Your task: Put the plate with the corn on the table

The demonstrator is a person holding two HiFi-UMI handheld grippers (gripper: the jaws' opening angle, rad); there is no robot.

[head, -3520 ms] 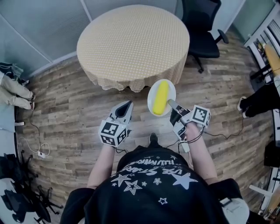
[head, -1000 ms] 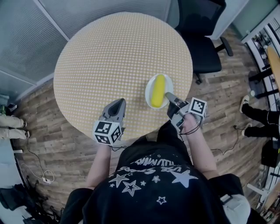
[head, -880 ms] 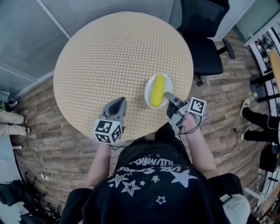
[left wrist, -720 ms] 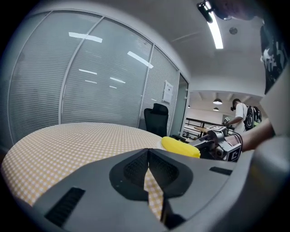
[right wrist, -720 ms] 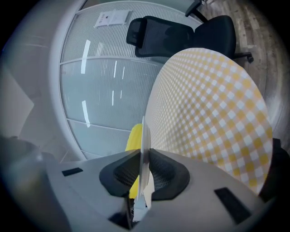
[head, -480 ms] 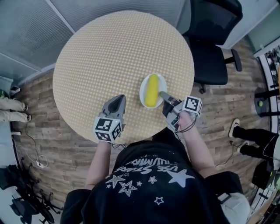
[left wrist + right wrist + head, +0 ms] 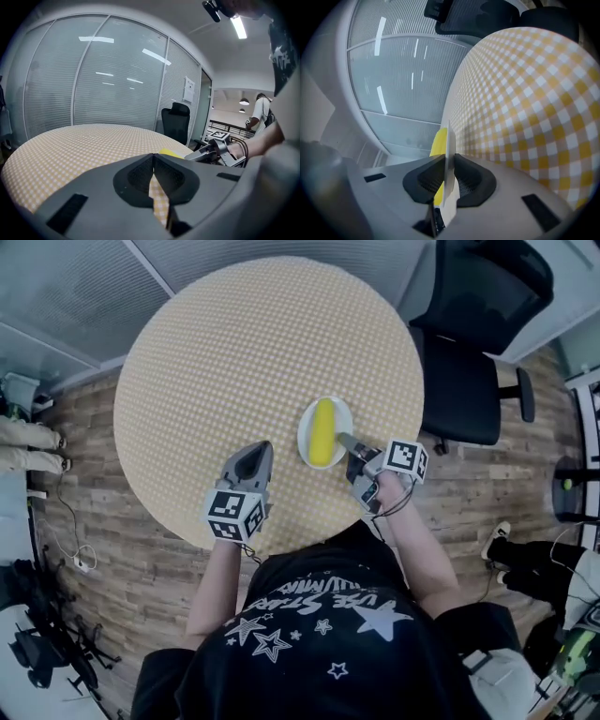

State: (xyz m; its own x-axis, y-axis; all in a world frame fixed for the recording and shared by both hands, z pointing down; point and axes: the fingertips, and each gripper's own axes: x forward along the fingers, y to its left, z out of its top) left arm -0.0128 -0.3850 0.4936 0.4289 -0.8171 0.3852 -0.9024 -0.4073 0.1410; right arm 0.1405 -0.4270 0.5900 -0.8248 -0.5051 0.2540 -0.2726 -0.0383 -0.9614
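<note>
The work surface was a round table (image 7: 234, 362) covered by a yellow-and-white checked cloth. It stood on a wood-plank floor (image 7: 94, 474). A glass partition with blinds (image 7: 75, 277) ran along the far side, and a black office chair (image 7: 478, 343) stood just beside the table's right edge. Cables lay on the floor at the left.

The white plate (image 7: 305, 442) was over the near right part of the tabletop, inside the table's edge. The yellow corn (image 7: 322, 431) lay lengthwise across the plate. No view showed whether the plate's underside was touching the cloth.

The right gripper (image 7: 345, 440) reached in from the near right. In the right gripper view its jaws were closed down on the near rim of the plate (image 7: 449, 154), one pad on each face of the rim. The corn (image 7: 438, 140) lay just beyond the jaw tips.

The left gripper (image 7: 251, 448) was over the cloth to the left of the plate and apart from it. In the left gripper view its jaw tips met, with nothing held between them.
</note>
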